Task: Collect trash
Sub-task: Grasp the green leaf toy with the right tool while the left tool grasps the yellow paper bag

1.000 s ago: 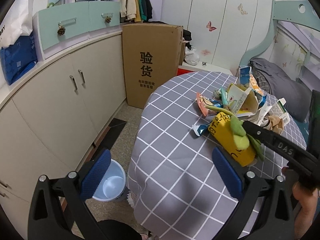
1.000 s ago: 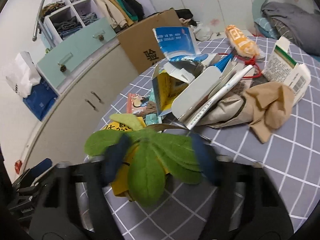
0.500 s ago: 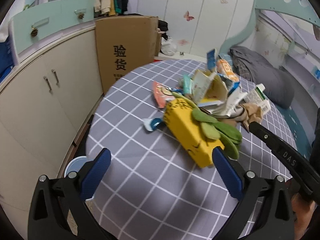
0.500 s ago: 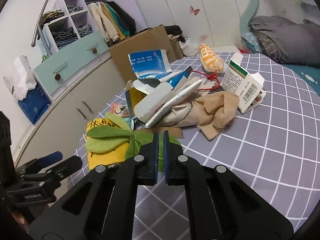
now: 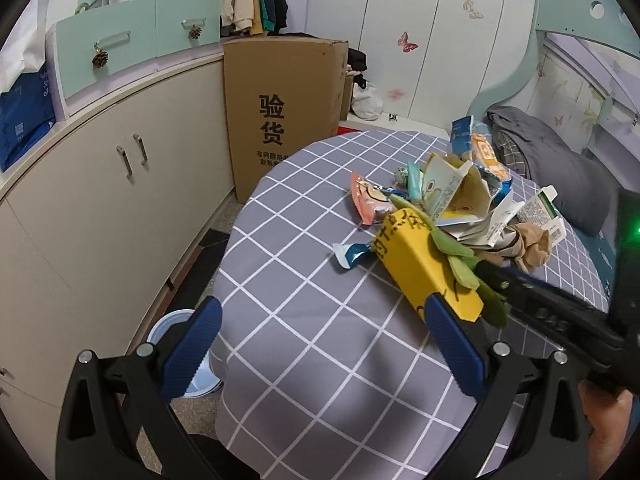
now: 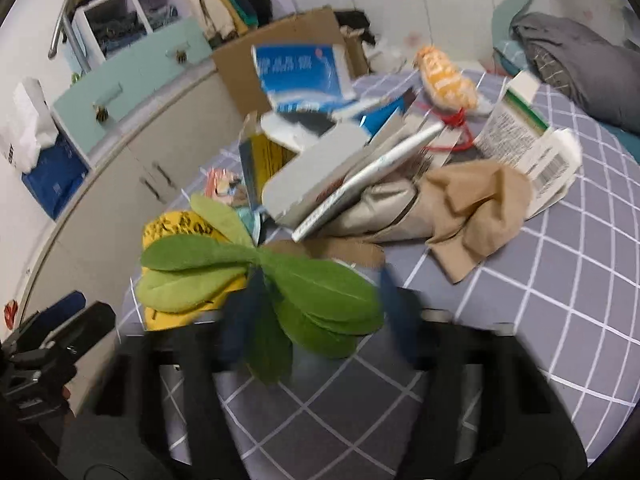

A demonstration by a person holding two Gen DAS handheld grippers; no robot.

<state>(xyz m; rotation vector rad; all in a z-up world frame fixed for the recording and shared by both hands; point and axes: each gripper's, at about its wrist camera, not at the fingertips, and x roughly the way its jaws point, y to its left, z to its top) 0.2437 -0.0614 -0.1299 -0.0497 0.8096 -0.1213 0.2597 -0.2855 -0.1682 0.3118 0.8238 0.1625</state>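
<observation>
Trash (image 6: pixel 360 168) lies heaped on the checked table (image 6: pixel 560 280), at twelve o'clock from my right claw (image 6: pixel 320 312), whose jaws have just been parting around green felt leaves (image 6: pixel 312 280); my left claw (image 5: pixel 320 344) gapes, holding nothing.

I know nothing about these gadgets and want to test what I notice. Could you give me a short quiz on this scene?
1. True or false: the left gripper is holding the yellow box.
2. Where is the pale bin? A: on the table. B: on the floor beside the table. C: on the bed.
3. What pattern does the tablecloth have?

Key: 1. False; its jaws are wide open with nothing between them. 2. B. 3. Grey with a white grid.
</observation>
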